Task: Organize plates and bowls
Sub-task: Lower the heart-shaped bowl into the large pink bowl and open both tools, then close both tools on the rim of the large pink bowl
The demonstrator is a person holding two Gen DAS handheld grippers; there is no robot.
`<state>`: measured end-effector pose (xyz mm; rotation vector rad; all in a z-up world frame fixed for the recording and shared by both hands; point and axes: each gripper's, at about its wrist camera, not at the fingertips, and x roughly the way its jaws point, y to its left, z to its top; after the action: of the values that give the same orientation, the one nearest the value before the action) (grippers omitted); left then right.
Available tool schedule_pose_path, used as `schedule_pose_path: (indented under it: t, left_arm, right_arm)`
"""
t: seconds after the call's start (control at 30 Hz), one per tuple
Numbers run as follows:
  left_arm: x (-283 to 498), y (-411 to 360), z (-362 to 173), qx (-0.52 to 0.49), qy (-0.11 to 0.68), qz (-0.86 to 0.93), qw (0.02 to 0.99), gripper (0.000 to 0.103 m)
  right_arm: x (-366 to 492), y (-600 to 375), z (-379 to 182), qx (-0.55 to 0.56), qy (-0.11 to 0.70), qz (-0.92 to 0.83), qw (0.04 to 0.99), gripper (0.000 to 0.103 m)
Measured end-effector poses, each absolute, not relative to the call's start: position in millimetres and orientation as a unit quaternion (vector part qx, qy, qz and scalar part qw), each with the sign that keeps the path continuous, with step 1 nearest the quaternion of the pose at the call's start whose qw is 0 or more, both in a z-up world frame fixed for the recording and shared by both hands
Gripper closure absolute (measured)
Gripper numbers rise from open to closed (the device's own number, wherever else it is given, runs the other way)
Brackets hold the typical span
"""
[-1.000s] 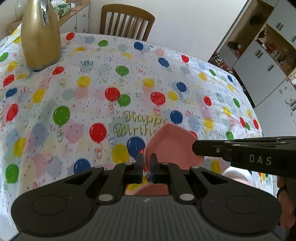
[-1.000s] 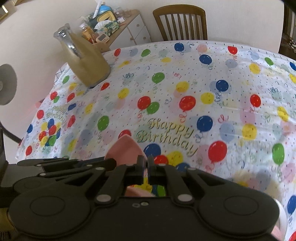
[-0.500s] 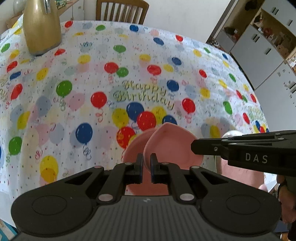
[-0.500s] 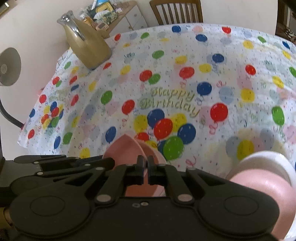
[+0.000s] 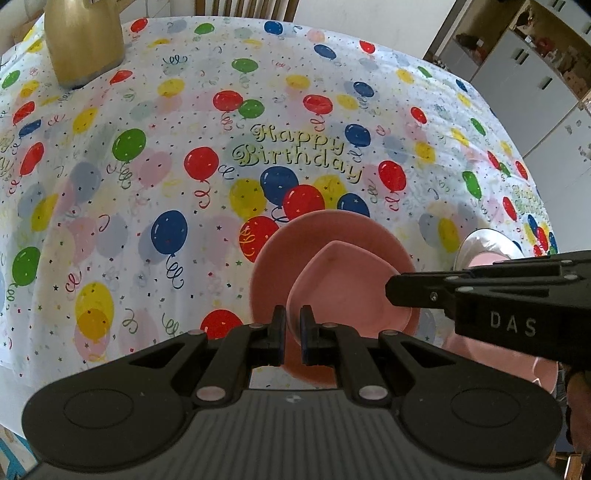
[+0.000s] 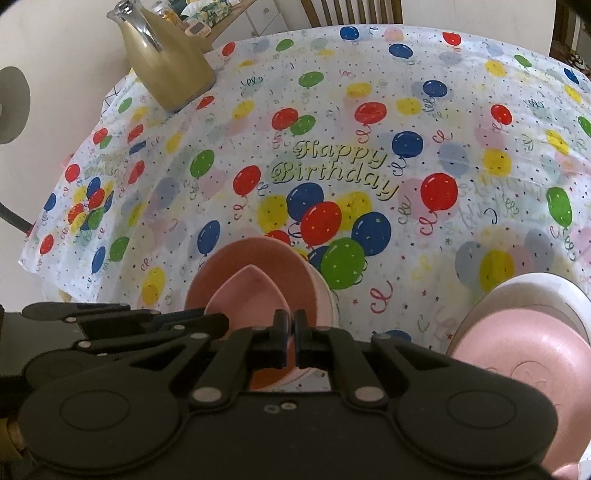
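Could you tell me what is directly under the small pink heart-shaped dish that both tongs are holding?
A round pink bowl on the balloon tablecloth lies under the heart-shaped dish. Whether the dish touches it cannot be told; the bowl's near part is covered.

A balloon-print tablecloth covers the table. Beyond its far edge stands a wooden chair against a pale wall. Right of the table are grey cupboards; left, a sideboard.
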<state>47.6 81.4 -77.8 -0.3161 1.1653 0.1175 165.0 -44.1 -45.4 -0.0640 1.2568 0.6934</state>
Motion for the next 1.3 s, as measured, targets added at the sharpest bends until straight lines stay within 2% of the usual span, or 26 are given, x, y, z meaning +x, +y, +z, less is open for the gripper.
schedule_pose_path:
  t: [0.27, 0.6, 0.9, 1.3]
  left_arm:
    - [51.5, 82.3, -84.9, -0.141, 0.556, 0.060, 0.817, 0.096]
    - [55.0, 82.6, -86.5, -0.140, 0.557, 0.064, 0.817, 0.096]
    - [49.2, 86.1, -77.0, -0.142, 0.546, 0.064, 0.823, 0.096]
    - [27.0, 83.7, -50.0, -0.145, 0.511, 0.054, 0.845, 0.095]
  right_arm:
    - [165.2, -38.9, -52.1, -0.038, 0.580, 0.315, 0.751, 0.100]
    - [165.3, -35.1, -51.4, -0.038, 0.582, 0.320, 0.747, 0.084]
    - [161.2, -37.8, -37.9, -0.039, 0.574, 0.323, 0.752, 0.080]
    - [142.5, -52.7, -8.7, -0.035, 0.534, 0.335, 0.775, 0.068]
